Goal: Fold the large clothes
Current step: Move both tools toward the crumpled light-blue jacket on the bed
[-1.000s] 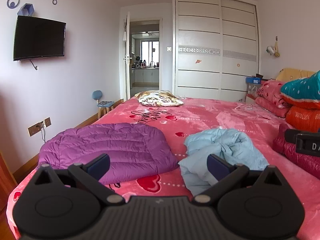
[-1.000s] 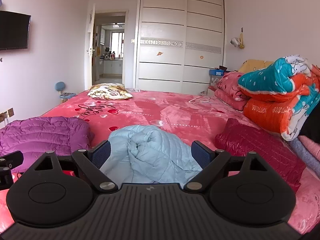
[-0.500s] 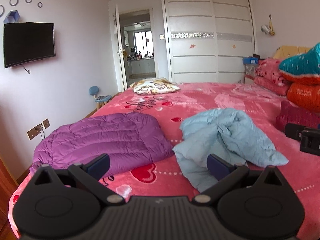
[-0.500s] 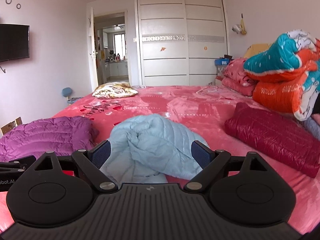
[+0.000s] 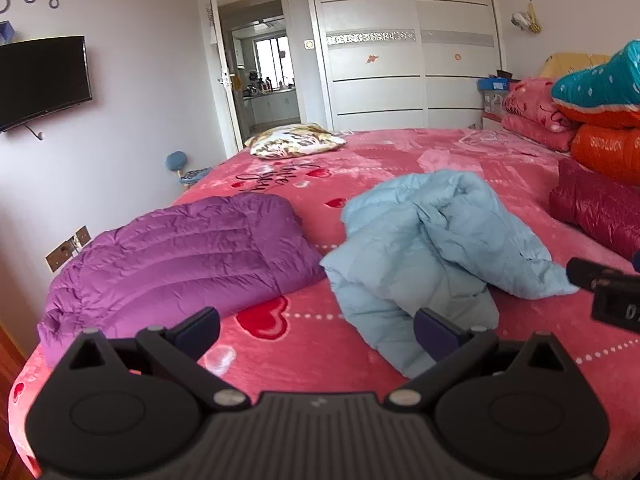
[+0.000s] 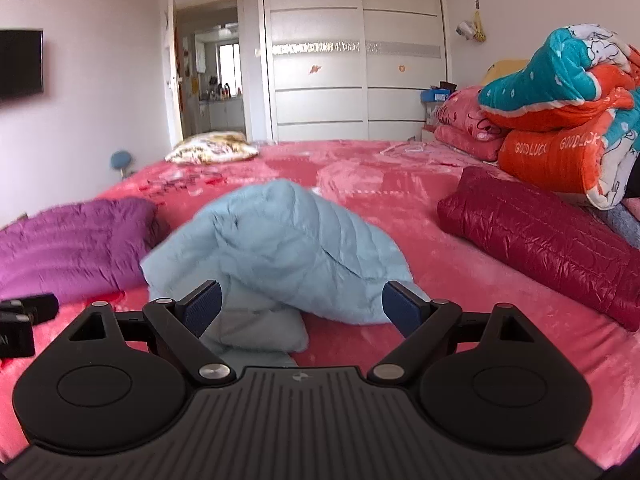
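A crumpled light-blue down jacket (image 5: 432, 240) lies in a heap near the middle of the bed (image 5: 460, 156), which is covered with a pink blanket printed with red hearts. The left tongs (image 5: 316, 330) hover over the near edge of the bed, spread wide with nothing between their dark-blue pads (image 5: 200, 326); the near corner of the blue jacket lies just beyond the right-hand pad. The right tongs (image 6: 301, 305) are likewise spread apart and empty, pointed straight at the same jacket (image 6: 276, 248), whose folds bulge up between and beyond the pads; whether either pad touches the fabric cannot be told. Just left of the blue jacket, and touching it at one corner, a purple down jacket (image 5: 176, 256) lies flat and neatly folded. A dark-red down jacket (image 6: 548, 236) lies folded to the right, well apart from the blue one. Behind it stands a stack of folded quilts (image 6: 560, 92) in teal, orange and pink. A patterned pillow (image 5: 296, 142) rests at the far end of the bed, before an open doorway (image 5: 264, 76) and a white sliding wardrobe (image 5: 404, 44). A television (image 5: 40, 80) hangs on the left wall.
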Demonstrator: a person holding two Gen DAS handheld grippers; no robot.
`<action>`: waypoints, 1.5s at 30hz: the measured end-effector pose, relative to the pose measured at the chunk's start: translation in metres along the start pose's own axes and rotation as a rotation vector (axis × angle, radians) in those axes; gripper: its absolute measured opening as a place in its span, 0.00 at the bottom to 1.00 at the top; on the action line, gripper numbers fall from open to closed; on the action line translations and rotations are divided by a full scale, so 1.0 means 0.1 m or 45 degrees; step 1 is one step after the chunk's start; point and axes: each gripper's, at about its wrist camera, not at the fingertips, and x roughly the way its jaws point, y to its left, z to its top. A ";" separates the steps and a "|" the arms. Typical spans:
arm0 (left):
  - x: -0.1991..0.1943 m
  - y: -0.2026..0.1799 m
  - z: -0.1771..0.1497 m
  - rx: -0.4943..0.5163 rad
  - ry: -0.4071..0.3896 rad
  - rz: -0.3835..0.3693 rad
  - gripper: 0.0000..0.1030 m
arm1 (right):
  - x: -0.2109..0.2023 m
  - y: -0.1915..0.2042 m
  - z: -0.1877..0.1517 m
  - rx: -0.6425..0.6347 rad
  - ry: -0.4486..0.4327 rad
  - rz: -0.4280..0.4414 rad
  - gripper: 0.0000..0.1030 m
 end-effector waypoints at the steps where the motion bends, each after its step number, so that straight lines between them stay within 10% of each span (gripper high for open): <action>1: 0.01 -0.02 0.00 0.004 0.003 -0.003 0.99 | -0.02 0.00 -0.01 -0.002 0.003 -0.004 1.00; 45: 0.78 -0.64 -0.38 0.062 0.238 -0.091 0.99 | 0.43 -0.30 -0.08 0.093 0.211 0.056 1.00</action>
